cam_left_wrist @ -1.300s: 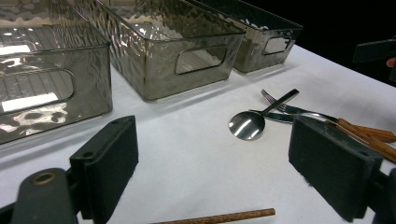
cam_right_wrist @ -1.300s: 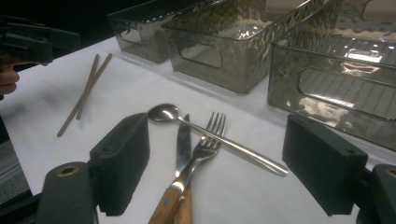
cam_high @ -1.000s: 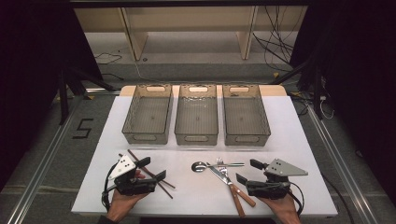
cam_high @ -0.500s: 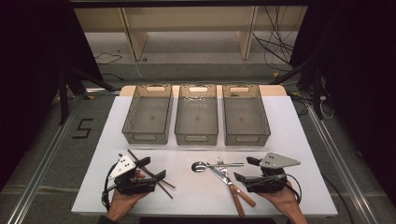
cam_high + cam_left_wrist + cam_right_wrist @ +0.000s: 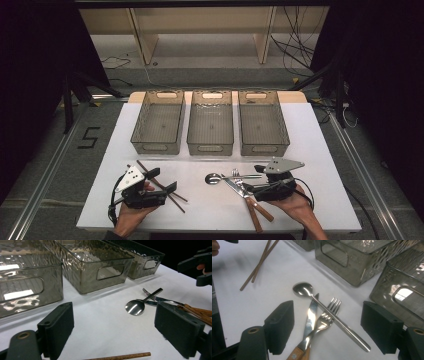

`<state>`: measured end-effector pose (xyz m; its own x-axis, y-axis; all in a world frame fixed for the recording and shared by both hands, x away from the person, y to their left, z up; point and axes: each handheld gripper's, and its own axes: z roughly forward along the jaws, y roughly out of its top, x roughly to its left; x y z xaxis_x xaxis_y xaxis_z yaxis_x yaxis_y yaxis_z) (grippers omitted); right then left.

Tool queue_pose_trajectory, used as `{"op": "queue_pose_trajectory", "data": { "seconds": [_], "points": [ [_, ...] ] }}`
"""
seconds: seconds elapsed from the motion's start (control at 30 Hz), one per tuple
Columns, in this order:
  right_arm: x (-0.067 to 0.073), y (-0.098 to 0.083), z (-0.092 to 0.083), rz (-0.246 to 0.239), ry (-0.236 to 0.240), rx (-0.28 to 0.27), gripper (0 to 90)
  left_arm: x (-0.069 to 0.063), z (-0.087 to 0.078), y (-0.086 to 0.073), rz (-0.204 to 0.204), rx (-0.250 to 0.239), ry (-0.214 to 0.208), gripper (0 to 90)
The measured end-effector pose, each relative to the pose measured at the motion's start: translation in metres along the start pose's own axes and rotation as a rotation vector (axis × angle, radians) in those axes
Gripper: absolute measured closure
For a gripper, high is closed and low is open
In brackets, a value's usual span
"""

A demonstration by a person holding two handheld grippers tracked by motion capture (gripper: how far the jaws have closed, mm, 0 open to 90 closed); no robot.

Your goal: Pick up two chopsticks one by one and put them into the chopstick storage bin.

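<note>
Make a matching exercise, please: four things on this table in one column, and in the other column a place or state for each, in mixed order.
1. spoon
2. chopsticks
3. middle bin
4. right gripper

a. empty, at the back of the table
b. lying across the knife and fork
c. jaws open over the cutlery
d. crossed, beside the left gripper

Pairs: 1-b, 2-d, 3-a, 4-c

Knife [image 5: 310, 322] handle cut off below
</note>
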<state>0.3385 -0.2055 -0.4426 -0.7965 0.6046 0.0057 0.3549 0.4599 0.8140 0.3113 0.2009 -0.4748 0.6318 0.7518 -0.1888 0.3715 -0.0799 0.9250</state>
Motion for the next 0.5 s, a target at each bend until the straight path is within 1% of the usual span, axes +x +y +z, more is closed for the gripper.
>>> {"op": "queue_pose_trajectory", "data": {
  "seconds": [0.1, 0.13, 0.17, 0.3, 0.5],
  "points": [
    [0.007, 0.005, 0.003, -0.015, 0.01, 0.008, 27.6, 0.002, -0.001, 0.0, -0.005, -0.008, 0.009, 15.5],
    [0.007, 0.005, 0.003, -0.015, 0.01, 0.008, 27.6, 0.002, -0.002, 0.001, -0.006, -0.007, 0.012, 15.5],
    [0.011, 0.008, 0.007, -0.027, 0.018, 0.012, 27.5, 0.003, -0.002, 0.001, -0.008, -0.008, 0.014, 15.5],
    [0.016, 0.012, 0.012, -0.038, 0.027, 0.019, 27.6, 0.005, -0.004, 0.001, -0.013, -0.011, 0.023, 15.5],
    [0.022, 0.014, 0.018, -0.033, 0.035, 0.03, 27.6, 0.009, -0.007, 0.002, -0.012, -0.016, 0.041, 15.5]
  ]
}}
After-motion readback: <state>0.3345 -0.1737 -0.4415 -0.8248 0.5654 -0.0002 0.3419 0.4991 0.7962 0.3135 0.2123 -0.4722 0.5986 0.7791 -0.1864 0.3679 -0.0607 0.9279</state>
